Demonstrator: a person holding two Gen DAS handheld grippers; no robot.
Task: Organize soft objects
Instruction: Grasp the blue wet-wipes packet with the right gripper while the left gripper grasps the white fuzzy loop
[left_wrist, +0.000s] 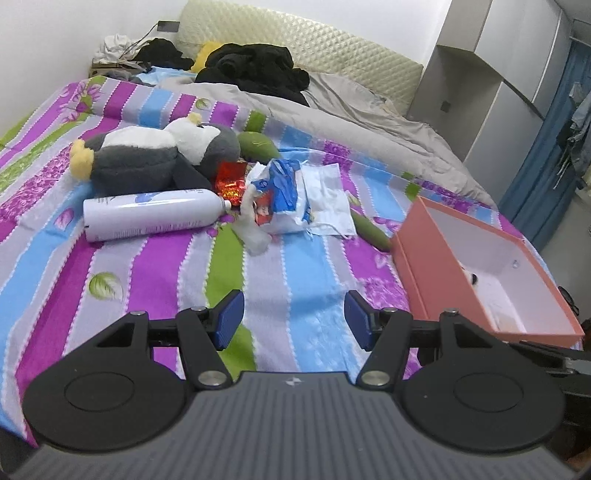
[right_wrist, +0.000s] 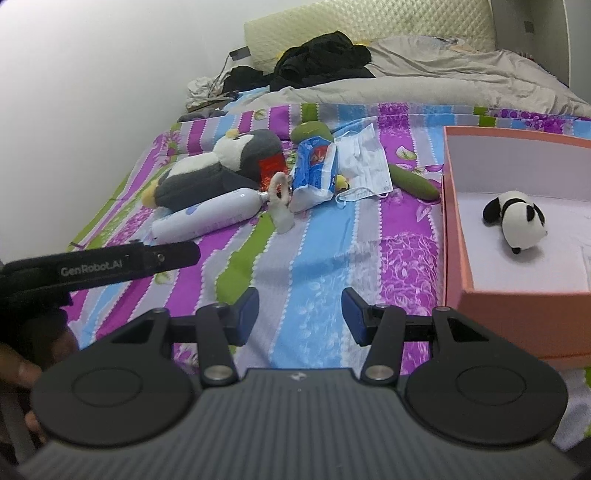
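Observation:
A grey and white plush penguin (left_wrist: 155, 155) (right_wrist: 221, 170) lies on the striped bedsheet, with green plush pieces (left_wrist: 258, 144) (right_wrist: 413, 181) beside it. A small plush panda (right_wrist: 517, 218) lies inside the open pink box (left_wrist: 424, 266) (right_wrist: 452, 221) on the right; in the left wrist view only a bit of the panda (left_wrist: 471, 278) shows. My left gripper (left_wrist: 293, 319) is open and empty, low over the sheet, short of the pile. My right gripper (right_wrist: 299, 315) is open and empty, left of the box's near corner.
A white spray bottle (left_wrist: 151, 218) (right_wrist: 207, 214), a blue and white plastic bag (left_wrist: 280, 195) (right_wrist: 314, 170), a face mask (left_wrist: 328, 199) (right_wrist: 364, 162), a red wrapper (left_wrist: 231, 181) and a white fluffy piece (right_wrist: 280, 206) lie by the penguin. Black clothes (left_wrist: 251, 70) and a grey duvet (left_wrist: 351, 110) lie near the headboard.

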